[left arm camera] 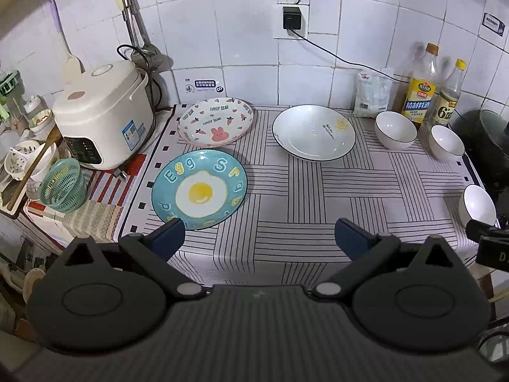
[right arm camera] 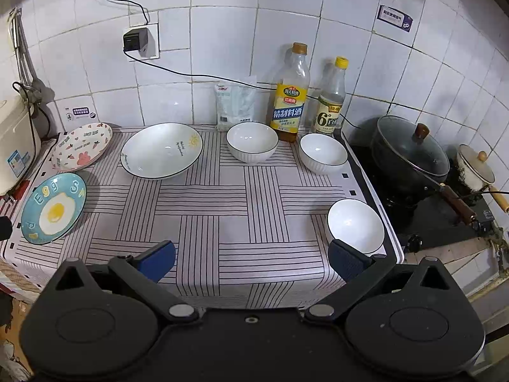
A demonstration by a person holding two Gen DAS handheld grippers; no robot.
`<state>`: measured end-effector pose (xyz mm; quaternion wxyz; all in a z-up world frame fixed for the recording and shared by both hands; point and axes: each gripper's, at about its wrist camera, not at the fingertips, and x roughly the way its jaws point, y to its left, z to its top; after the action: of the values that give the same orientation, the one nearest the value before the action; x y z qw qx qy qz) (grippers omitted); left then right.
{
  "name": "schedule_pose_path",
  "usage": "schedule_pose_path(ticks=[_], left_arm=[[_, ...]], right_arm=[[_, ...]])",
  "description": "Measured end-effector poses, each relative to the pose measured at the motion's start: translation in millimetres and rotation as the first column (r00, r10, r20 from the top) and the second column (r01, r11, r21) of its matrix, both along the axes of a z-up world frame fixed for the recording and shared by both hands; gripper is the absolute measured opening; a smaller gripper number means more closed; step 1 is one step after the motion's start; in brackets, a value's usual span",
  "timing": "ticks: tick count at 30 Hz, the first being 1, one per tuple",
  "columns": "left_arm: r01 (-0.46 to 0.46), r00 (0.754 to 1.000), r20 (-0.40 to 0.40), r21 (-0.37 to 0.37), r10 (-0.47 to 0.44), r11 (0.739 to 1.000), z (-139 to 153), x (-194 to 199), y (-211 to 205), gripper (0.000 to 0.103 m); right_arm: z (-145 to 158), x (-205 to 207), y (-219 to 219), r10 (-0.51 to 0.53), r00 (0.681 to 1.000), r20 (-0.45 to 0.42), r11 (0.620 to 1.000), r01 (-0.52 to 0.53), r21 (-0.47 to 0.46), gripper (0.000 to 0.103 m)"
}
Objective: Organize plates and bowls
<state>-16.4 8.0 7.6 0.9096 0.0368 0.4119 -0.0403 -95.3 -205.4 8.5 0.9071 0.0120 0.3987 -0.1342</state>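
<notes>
While nothing was yet stacked, you held both grippers wide open and empty above the near edge of the striped cloth (right arm camera: 203, 203). Your left gripper (left arm camera: 259, 234) sat just beside the egg plate (left arm camera: 199, 189); your right gripper (right arm camera: 251, 256) neared the closest white bowl (right arm camera: 355, 225). Next, I'd judge, you needed a rim grasp.

Home kitchen: tiled wall (right arm camera: 222, 47), rice cooker (left arm camera: 105, 114), stove pot (right arm camera: 410, 156), condiment bottles (right arm camera: 291, 95).
</notes>
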Motion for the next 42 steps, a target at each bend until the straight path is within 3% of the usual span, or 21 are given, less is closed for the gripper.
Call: schedule_pose_path(ticks=[10, 16, 42], left_arm=[[-0.023, 0.999, 0.025, -0.016, 0.024, 1.000, -4.5, -3.5, 2.7, 0.102], [-0.036, 0.996, 0.082, -0.021, 0.037, 0.999, -7.3, -9.9, 6.2, 0.103], [-0.016, 0.997, 0.072, 0.009, 0.015, 1.000, -9.3, -5.2, -1.4, 0.103]], right_arm=[[-1.0, -6.1, 2.8, -0.005, 1.000, 0.006, 1.000, 0.005, 0.003, 0.103], [-3.3, -8.1, 3.8, -0.003, 1.000, 0.007, 1.000, 0.003, -0.002, 0.103], [-4.9, -8.0, 0.9, -0.007, 1.000, 0.027, 1.000, 0.007, 0.005, 0.103]])
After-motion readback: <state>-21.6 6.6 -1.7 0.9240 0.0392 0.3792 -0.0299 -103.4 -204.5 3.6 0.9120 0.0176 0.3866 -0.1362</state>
